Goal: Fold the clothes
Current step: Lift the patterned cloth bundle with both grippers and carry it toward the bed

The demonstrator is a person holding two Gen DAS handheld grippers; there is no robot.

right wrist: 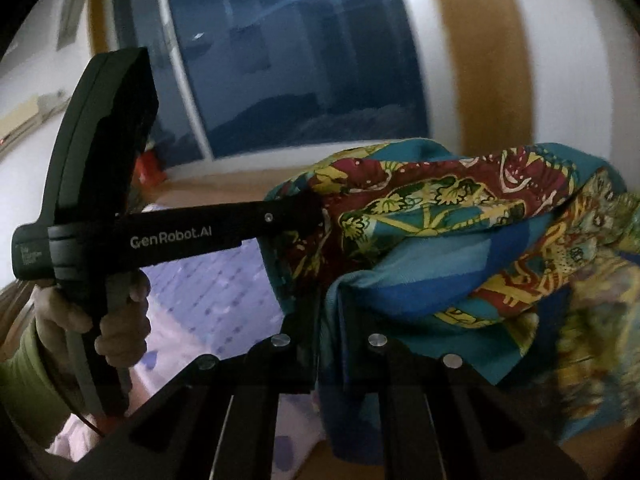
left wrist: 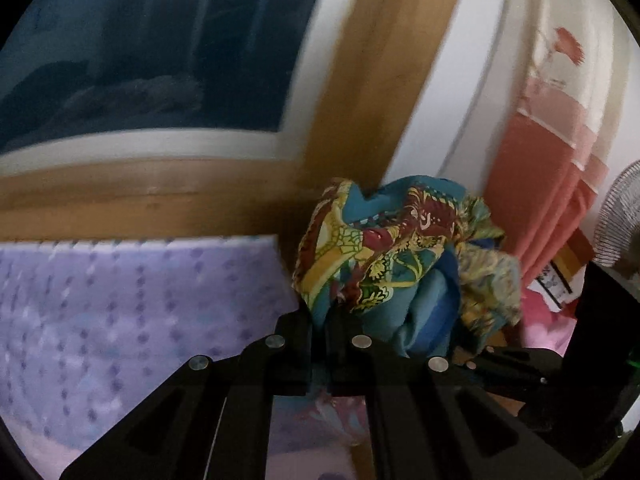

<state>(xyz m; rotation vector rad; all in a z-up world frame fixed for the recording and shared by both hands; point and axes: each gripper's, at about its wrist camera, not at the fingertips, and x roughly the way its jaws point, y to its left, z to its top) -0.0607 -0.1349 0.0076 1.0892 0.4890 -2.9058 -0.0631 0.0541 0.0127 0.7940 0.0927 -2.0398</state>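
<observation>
Bed [left wrist: 120,300]: lilac dotted cover, wooden frame [left wrist: 140,204] behind. Nothing seen resting directly on visible cover.

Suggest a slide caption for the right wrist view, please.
Both tongs, right and left, clamp a bunched patterned garment above a lilac bedspread.

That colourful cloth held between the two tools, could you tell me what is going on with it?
A person is holding a handheld tool in each hand, and both are clamped on one patterned cloth in teal, red and yellow. The left tool pinches a bunched part of it, and the right tool grips a fold nearby. The cloth is lifted and crumpled above a purple dotted bedsheet, so no neat fold shows yet. The person's hand on the left tool's handle shows in the right wrist view.
</observation>
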